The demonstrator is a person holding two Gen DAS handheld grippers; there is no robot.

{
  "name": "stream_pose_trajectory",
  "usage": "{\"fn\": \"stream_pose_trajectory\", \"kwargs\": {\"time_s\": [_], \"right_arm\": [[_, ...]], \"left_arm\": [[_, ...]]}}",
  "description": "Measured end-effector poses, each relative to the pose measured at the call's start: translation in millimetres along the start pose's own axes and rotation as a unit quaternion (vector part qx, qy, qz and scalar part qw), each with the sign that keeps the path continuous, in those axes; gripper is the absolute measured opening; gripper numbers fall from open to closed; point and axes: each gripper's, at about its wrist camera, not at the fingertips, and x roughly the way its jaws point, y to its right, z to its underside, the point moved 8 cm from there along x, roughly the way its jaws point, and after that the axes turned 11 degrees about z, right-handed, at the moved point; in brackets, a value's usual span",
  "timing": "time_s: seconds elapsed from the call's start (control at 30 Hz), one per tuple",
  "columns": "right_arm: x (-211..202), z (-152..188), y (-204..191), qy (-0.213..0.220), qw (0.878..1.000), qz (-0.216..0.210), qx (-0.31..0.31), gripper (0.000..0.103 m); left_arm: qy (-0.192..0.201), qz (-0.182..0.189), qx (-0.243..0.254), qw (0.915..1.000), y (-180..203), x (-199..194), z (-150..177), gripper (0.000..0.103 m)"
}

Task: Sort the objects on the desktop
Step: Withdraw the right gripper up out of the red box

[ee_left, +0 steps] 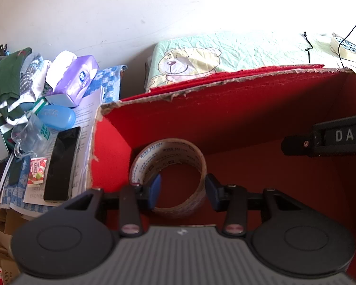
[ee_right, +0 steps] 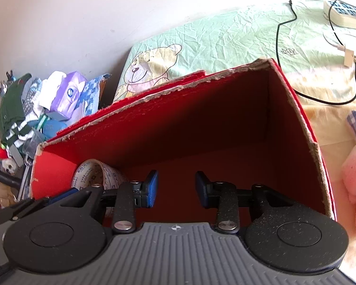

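Observation:
A roll of printed packing tape lies tilted in the near left corner of the red cardboard box. My left gripper is open just above the roll. One blue pad sits over the roll's hole and the other just outside its right rim, neither pressing on it. In the right wrist view the tape shows at the box's left corner. My right gripper hangs open over the box's bare red floor with nothing between its fingers. Part of the right gripper's body shows at the left wrist view's right edge.
Left of the box lies a cluttered pile: a black phone, a blue case, a purple tissue pack, a glass cup and green clothing. Behind is a bear-print sheet with a power strip and black cable.

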Motion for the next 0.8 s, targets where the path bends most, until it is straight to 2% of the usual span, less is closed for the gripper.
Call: {"fn": "stream_pose_trajectory", "kwargs": {"time_s": [0.5, 0.8], "right_arm": [[-5, -2, 1, 0.022, 0.999, -0.021, 0.01, 0.038], [-11, -5, 0, 0.052, 0.998, -0.03, -0.003, 0.038]], "left_arm": [[-0.001, -0.002, 0.003, 1.0, -1, 1, 1, 0.048], [-0.001, -0.002, 0.003, 1.0, -1, 0, 1, 0.048]]}}
